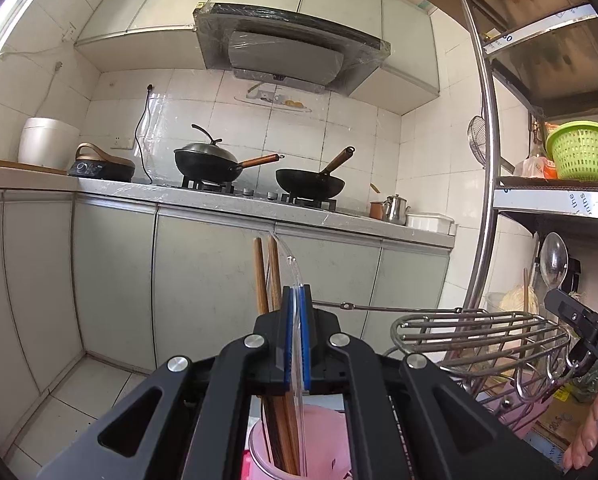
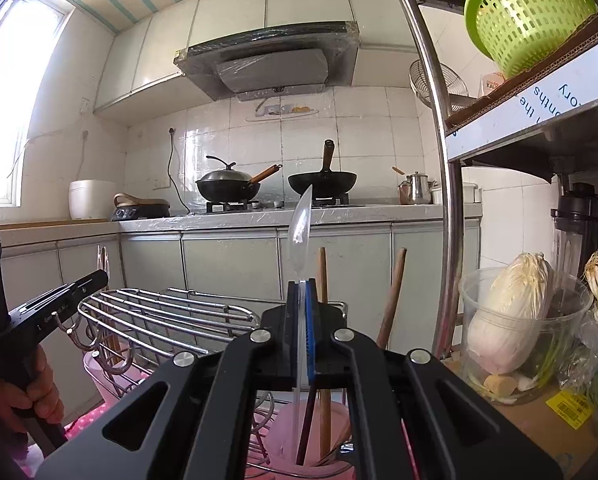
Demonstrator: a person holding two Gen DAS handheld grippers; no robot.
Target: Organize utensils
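Pink plastic, the round utensil cup (image 1: 295, 452) below your left gripper (image 1: 296, 300) already held several brown wooden chopsticks (image 1: 261, 276); a second pink cup (image 2: 319, 440) under your right gripper (image 2: 301, 292) likewise held wooden-handled utensils (image 2: 393, 292). Sorting therefore appeared well under way, with two clear pieces left to seat. Your left gripper's blue-padded jaws were closed to a sliver on a clear plastic utensil handle (image 1: 293, 268), whose lower end reached down into the cup among the chopsticks. Your right gripper was likewise clamped tight on a clear plastic spoon (image 2: 302, 220), bowl upward, stem running down toward the cup; whether its tip had touched bottom could not be told. A stainless wire rack (image 1: 479, 332) stood between the two tools. Releasing both pieces seemed to be what remained.
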